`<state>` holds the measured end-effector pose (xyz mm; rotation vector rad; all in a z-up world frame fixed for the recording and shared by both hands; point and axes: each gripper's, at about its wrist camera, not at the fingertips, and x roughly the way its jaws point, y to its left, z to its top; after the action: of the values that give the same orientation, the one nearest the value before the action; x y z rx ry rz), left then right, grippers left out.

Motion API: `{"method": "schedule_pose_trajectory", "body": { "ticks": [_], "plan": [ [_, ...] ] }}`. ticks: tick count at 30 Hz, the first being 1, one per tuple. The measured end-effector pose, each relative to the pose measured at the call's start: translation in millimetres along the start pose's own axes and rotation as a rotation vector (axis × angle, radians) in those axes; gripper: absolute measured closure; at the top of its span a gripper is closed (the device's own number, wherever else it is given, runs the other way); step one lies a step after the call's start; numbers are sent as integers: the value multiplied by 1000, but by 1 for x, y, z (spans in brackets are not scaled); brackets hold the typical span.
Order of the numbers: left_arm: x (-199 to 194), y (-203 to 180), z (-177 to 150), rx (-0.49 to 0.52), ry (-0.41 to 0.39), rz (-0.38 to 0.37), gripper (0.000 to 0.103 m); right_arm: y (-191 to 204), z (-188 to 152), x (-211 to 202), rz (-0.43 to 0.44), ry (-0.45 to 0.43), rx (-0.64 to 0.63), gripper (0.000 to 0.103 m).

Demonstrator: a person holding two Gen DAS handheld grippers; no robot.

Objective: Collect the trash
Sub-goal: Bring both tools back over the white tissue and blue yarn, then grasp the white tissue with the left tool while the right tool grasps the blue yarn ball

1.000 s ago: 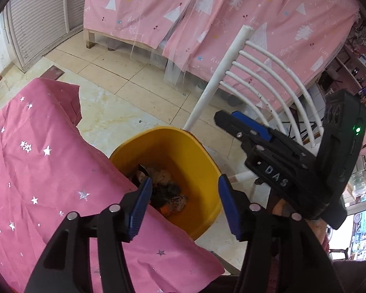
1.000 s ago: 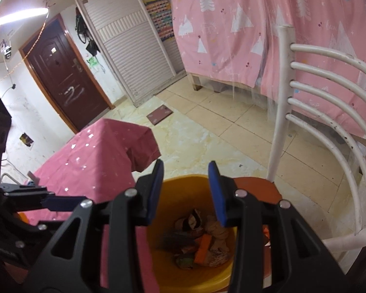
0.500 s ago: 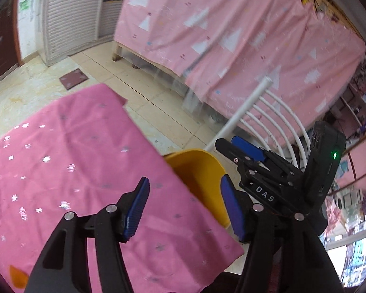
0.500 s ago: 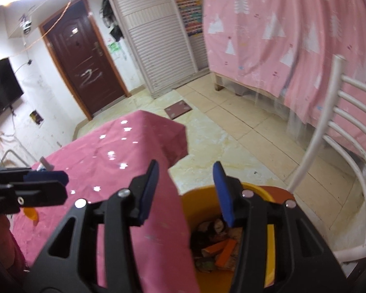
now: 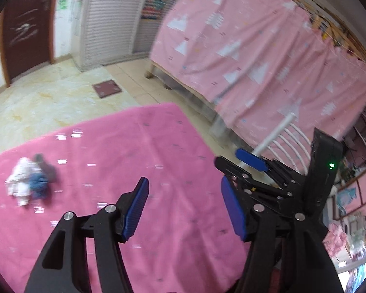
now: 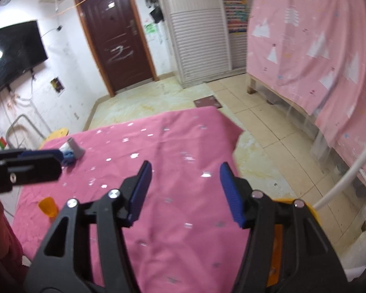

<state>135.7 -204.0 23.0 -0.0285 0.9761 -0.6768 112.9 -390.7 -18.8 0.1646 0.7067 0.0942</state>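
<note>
A pile of trash, white, blue and grey scraps (image 5: 29, 180), lies on the pink starred tablecloth (image 5: 158, 151) at the far left; it also shows in the right wrist view (image 6: 72, 152). An orange piece (image 6: 47, 206) lies near the cloth's left edge. My left gripper (image 5: 185, 207) is open and empty above the cloth. My right gripper (image 6: 185, 191) is open and empty; it also shows in the left wrist view (image 5: 246, 163). The yellow trash bin's rim (image 6: 313, 213) peeks out behind the right finger.
A white slatted chair (image 6: 349, 166) stands right of the table by the bin. A pink curtained bed (image 5: 256, 56) runs along the right. A dark door (image 6: 117, 41) and louvred wardrobe (image 6: 197, 31) are at the back. A TV (image 6: 12, 53) hangs left.
Both grippers swung up and left, away from the yellow bin and over the table. The bin left the left view; the trash pile came into view. The right jaws opened wider.
</note>
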Motion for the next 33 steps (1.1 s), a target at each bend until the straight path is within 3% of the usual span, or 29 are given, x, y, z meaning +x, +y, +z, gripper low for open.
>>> {"method": "schedule_pose_trajectory", "body": {
  "ticks": [6, 14, 22, 33],
  "plan": [
    [-31, 67, 3, -86, -69, 139, 36, 53, 9, 22, 63, 39, -83, 47],
    [-48, 148, 5, -202, -81, 289, 35, 125, 14, 53, 133, 97, -190, 47],
    [-31, 204, -3, -254, -24, 365, 35, 166, 13, 80, 159, 154, -243, 47],
    [15, 236, 0, -246, 74, 393, 35, 207, 5, 101, 216, 217, -316, 47]
  ]
}}
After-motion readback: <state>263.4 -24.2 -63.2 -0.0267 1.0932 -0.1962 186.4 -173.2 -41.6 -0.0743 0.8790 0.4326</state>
